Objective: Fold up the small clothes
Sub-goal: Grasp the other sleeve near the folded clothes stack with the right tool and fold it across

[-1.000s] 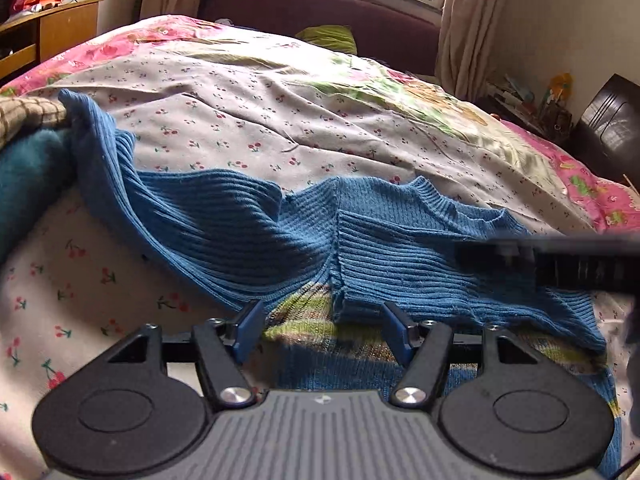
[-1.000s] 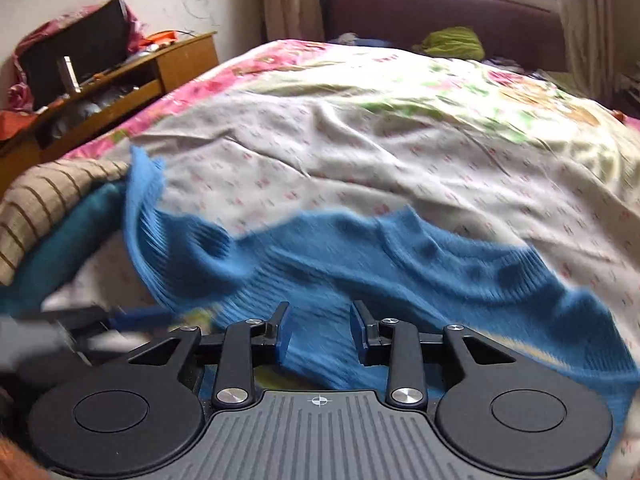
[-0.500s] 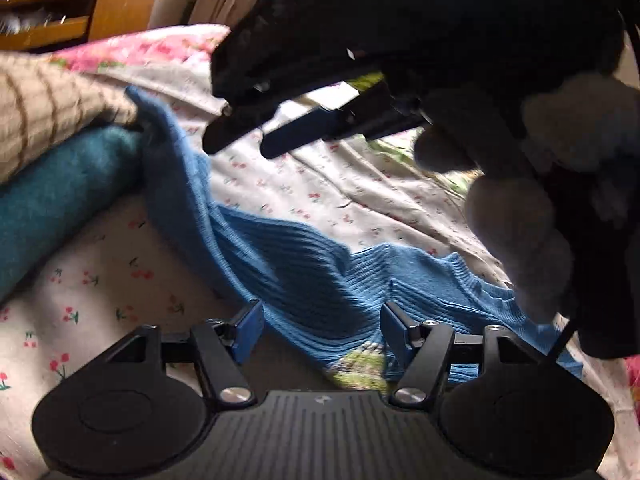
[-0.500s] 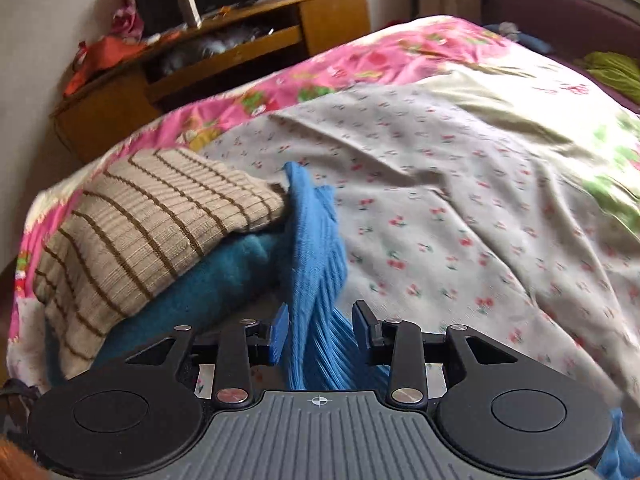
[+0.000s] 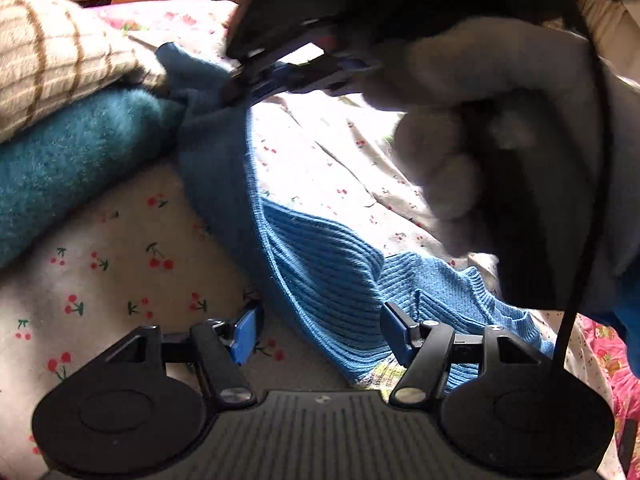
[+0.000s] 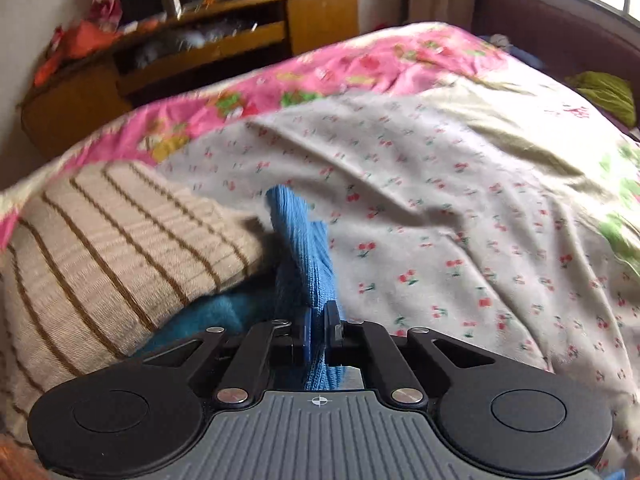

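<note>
Right gripper [image 6: 316,330]: fingers have just been closing and now pinch the sleeve end of the blue ribbed sweater [image 6: 300,248], with knit showing between the pads and spilling out both ways. Left gripper [image 5: 320,334]: fingers wide apart, holding nothing, hovering just above the sweater's body [image 5: 320,264] near the hem.

Sweater lies on the bed [image 6: 460,220], on a cherry-print sheet. Its sleeve stretches away toward a stack of folded things: a beige striped knit [image 6: 120,248] over a teal one [image 5: 72,168]. Sleeve tip touches that stack.

Handling, as I judge it: soft, limp, light, stretchy rib knit. It will sag and drape from any single hold and won't keep a crease on its own. Not slippery; the ribs should give the pads bite. Not fragile, though the loops could snag.

Best holds: cuff, hem band or shoulder seam, where the knit is doubled. A second hold at the hem would keep the body from dragging when the sleeve is carried across.
</note>
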Demonstrator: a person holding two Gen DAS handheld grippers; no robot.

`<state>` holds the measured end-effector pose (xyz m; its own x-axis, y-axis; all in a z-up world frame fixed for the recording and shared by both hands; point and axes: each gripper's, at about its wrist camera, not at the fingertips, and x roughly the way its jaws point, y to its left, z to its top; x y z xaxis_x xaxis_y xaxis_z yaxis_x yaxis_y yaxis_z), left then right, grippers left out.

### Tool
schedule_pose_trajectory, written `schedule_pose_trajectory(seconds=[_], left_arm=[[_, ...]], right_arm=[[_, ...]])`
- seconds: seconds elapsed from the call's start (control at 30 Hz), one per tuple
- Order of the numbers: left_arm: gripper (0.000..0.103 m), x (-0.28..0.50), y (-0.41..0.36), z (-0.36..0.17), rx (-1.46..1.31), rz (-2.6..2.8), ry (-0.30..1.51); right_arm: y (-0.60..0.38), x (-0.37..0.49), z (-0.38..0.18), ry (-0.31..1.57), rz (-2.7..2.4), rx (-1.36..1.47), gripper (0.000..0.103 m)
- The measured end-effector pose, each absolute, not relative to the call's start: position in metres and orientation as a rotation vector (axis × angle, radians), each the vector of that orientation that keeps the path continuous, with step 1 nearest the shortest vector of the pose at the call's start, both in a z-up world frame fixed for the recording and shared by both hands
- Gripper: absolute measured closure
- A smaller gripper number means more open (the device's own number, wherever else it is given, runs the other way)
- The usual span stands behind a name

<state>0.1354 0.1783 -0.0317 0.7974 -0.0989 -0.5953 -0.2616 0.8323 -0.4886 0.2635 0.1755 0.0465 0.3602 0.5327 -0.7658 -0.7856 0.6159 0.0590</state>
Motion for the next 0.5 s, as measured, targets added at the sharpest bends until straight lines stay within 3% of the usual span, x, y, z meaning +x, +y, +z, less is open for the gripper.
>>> schedule_pose_trajectory(seconds=[0.3,0.4,0.5], left_arm=[[0.029,0.136,0.122,-0.023,-0.320,-0.013,0.595],[0.028,0.139,0.095,-0.024,-0.218,-0.037,0.619],[0.028,0.147,0.079,-0.033,-0.153,-0.019,0.664]], right_arm=[[-0.051,0.221,0.110,0.665,0.590,0.177,0.099],[-0.122,0.192,0.077,0.678,0.425,0.245,0.098],[-0.167,0.178,0.017,0.806,0.277,0.298,0.097]])
